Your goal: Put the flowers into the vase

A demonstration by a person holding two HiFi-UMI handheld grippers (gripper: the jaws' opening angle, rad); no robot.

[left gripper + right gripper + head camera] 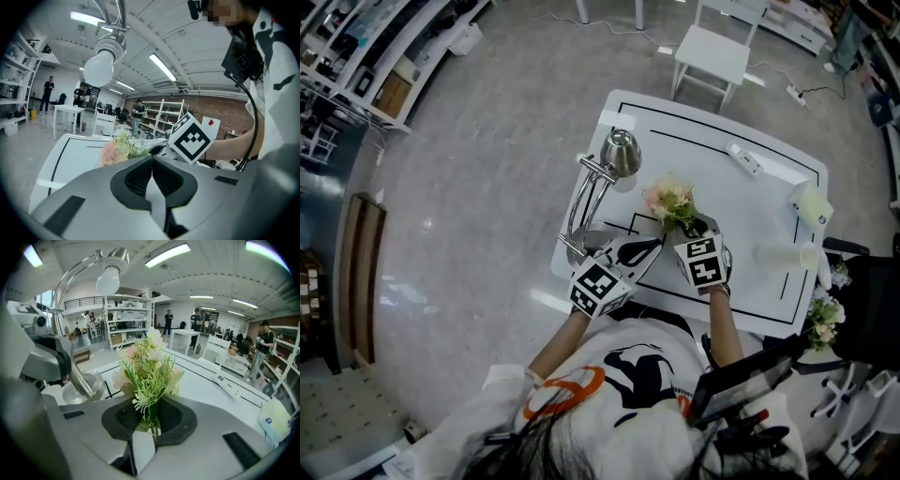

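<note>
**A:** What is the status of the right gripper [697, 229]?

**B:** We read its fingers [174, 420] as pinching the stems of the flowers [149, 366]. The stems run down between the two dark pads and are clamped where the pads meet. The pink and cream blooms and the green sprigs stand up above the fingers.

**A:** Where are the flowers?

**B:** In the head view we find them over the near middle of the white worktop [750, 202]. They sit just ahead of the right gripper and just right of the head of the desk lamp [620, 153]. We cannot tell whether the blooms touch the worktop.

**A:** And the left gripper [649, 247]?

**B:** Its fingers are pressed together with nothing between them. In the head view it sits just left of the right gripper, near the lamp base [586, 242]. Its own view looks across at the blooms and at the marker cube [190, 139] of the right gripper.

**A:** What else is on the worktop?

**B:** We note a translucent vessel [786, 255] lying on its side near the right edge, well apart from the flowers. A pale cylinder [811, 202] rests at that edge, just beyond the vessel. A small white device [744, 159] lies toward the far side. We cannot confirm which of these items is the vase. A second bunch [823, 319] sits off the near right corner of the worktop.
</note>
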